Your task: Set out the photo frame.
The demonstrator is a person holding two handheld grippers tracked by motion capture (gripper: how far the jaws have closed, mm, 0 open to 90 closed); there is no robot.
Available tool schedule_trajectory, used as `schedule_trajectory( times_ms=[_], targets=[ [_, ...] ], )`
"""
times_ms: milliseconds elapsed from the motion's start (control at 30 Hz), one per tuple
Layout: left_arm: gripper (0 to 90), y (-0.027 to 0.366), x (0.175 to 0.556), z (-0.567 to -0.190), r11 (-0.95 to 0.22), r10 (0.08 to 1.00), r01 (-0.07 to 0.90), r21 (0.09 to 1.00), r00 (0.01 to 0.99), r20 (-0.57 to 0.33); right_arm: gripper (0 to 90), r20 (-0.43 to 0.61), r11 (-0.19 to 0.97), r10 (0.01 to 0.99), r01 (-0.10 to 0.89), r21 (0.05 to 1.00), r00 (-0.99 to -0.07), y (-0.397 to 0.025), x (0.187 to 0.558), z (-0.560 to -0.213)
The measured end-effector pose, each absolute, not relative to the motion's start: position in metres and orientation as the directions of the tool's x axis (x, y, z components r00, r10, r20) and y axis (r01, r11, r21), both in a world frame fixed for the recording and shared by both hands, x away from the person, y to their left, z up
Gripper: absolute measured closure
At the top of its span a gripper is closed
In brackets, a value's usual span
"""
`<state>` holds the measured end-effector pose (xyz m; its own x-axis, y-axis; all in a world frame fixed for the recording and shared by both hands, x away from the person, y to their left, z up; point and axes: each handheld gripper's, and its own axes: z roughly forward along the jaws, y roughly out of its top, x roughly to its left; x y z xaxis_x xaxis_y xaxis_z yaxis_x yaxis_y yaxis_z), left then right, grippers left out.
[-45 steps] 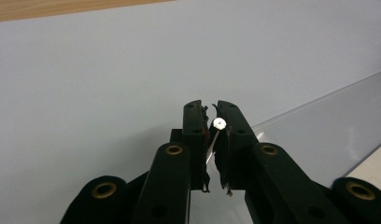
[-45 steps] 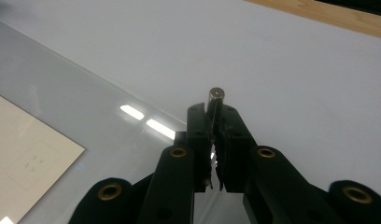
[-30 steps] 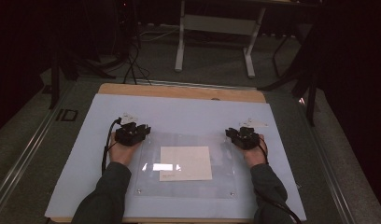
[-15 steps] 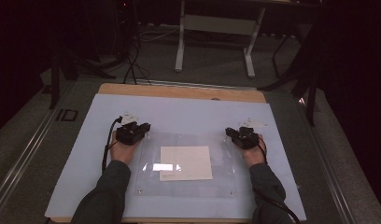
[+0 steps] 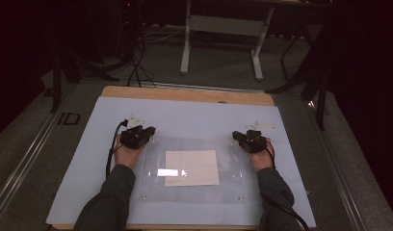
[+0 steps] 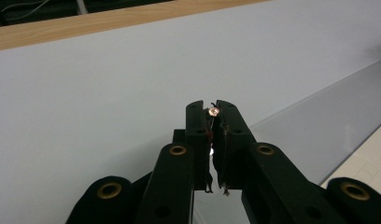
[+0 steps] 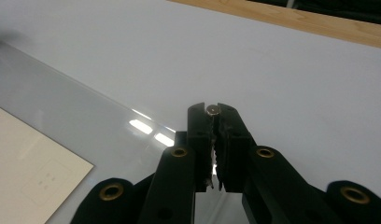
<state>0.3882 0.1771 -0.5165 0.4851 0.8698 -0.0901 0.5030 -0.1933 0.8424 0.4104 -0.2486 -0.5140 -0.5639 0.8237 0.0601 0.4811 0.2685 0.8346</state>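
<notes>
Overhead, high view: left gripper (image 5: 147, 131) and right gripper (image 5: 236, 136), each held in a hand, resting at opposite side edges of a clear acrylic sheet (image 5: 194, 190) laid flat on the pale blue mat (image 5: 194, 115) of the tabletop (image 5: 185, 94). Between the two sets of jaws and a little nearer the person, under or on the sheet, lies a cream paper card (image 5: 191, 167). A black cable (image 5: 111, 144) runs back from the left gripper along the forearm. Jaw state too small to read here

Left gripper view: left gripper (image 6: 211, 112), jaws brought together and clamped on a small copper-coloured pin head (image 6: 213, 111) sitting at the very tips. Ahead of the jaws, bare pale blue mat (image 6: 95, 84); beyond it a wooden tabletop edge (image 6: 86, 23). To the jaws' right, the edge of the clear acrylic sheet (image 6: 319, 126), and past that a corner of the cream paper card (image 6: 366, 158)

Right gripper view: right gripper (image 7: 213, 110), jaws together and clamped on a small silver-grey stud (image 7: 213, 109) at the tips. To the jaws' left, the clear acrylic sheet (image 7: 86, 116) with two bright glints just beside the jaws; farther left and nearer, the cream paper card (image 7: 30, 172) with faint printed squares. Ahead, pale blue mat (image 7: 272, 60), then the wooden tabletop edge (image 7: 319, 21)
</notes>
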Motion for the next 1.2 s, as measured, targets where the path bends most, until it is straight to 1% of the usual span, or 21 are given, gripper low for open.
schedule_trajectory(
  times_ms=[367, 767, 1033, 1200],
  targets=[
    [85.3, 0.174, 0.395, -0.514, -0.204, 0.881, 0.525, 0.826, 0.467, -0.079, 85.2, 0.083, 0.275, 0.821, 0.52, 0.809, -0.564, -0.249, 0.417, -0.511],
    [85.6, 0.176, 0.406, -0.513, -0.176, 0.878, 0.56, 0.81, 0.461, -0.128, 85.5, 0.141, 0.24, 0.825, 0.566, 0.788, -0.547, -0.249, 0.428, -0.51],
    [85.6, 0.177, 0.411, -0.512, -0.168, 0.881, 0.575, 0.801, 0.452, -0.14, 85.5, 0.165, 0.227, 0.831, 0.593, 0.773, -0.532, -0.249, 0.434, -0.509],
    [85.6, 0.177, 0.417, -0.512, -0.144, 0.881, 0.593, 0.792, 0.441, -0.17, 85.4, 0.193, 0.208, 0.838, 0.624, 0.753, -0.511, -0.248, 0.44, -0.507]
  ],
)
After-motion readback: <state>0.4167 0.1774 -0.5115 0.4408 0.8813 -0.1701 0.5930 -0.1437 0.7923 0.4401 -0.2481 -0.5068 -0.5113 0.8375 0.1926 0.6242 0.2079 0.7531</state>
